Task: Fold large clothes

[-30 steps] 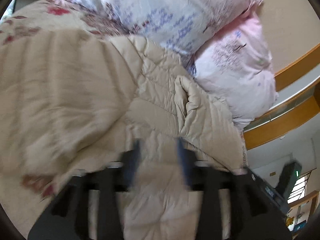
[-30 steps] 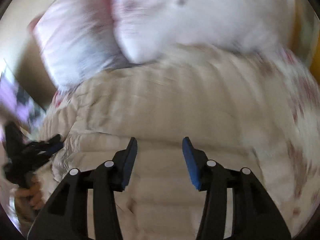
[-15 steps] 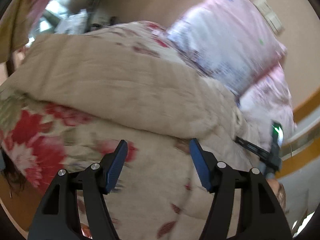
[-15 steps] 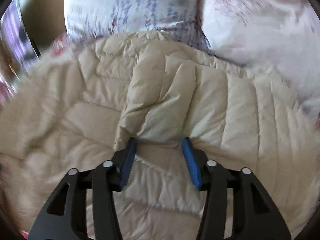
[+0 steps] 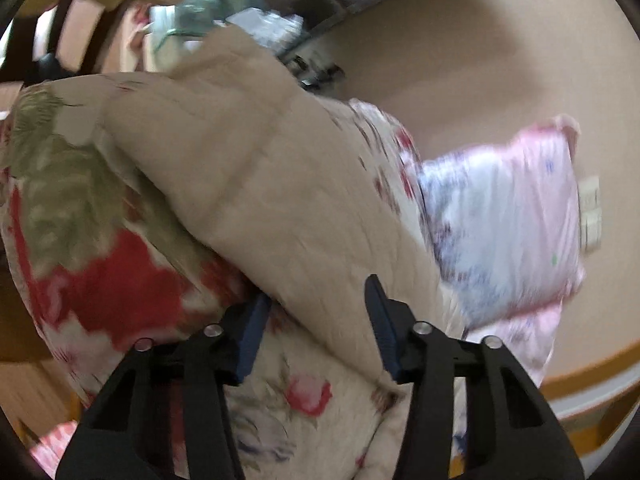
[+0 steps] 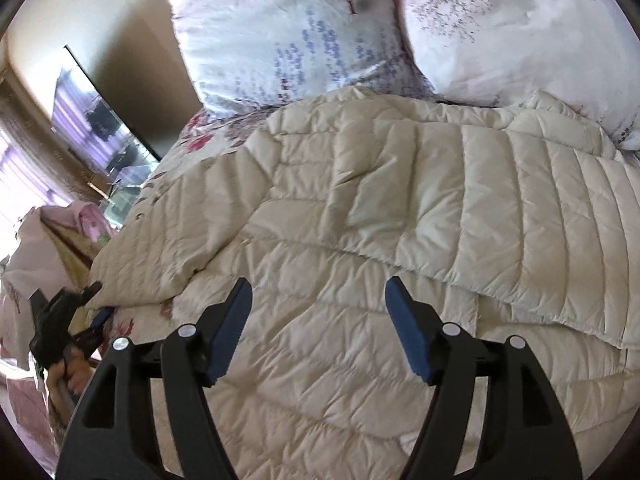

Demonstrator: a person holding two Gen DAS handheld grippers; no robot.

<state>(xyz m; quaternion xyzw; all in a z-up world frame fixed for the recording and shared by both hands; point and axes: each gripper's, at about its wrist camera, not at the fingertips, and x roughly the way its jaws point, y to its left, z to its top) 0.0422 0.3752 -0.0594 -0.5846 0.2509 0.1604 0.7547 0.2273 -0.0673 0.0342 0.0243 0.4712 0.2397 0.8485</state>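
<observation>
**Right lets go, left closes on the edge**

Near, in the right wrist view: right gripper (image 6: 318, 320), jaws wide and just opened further, nothing between the pads. Hovers just above the beige puffer jacket (image 6: 360, 360), spread on the bed. Pinched a folded flap half a second ago; now clear of it, with the flap (image 6: 400, 184) laid flat across the jacket's middle. Means 1 fold looks placed.

At the near left edge of the jacket: left gripper (image 6: 94, 304), also seen close up (image 5: 316, 320). Jaws narrower, just closing, with the jacket's edge (image 5: 320, 240) between them and the floral quilt (image 5: 100, 280) beneath. Cannot tell through the blur whether the pads already press. Faced open quilt a second ago, not this edge. Probably sets up the next fold from the left side.

Far: 2 pale printed pillows (image 6: 288, 40) against the wall, touching the jacket's far end.
</observation>
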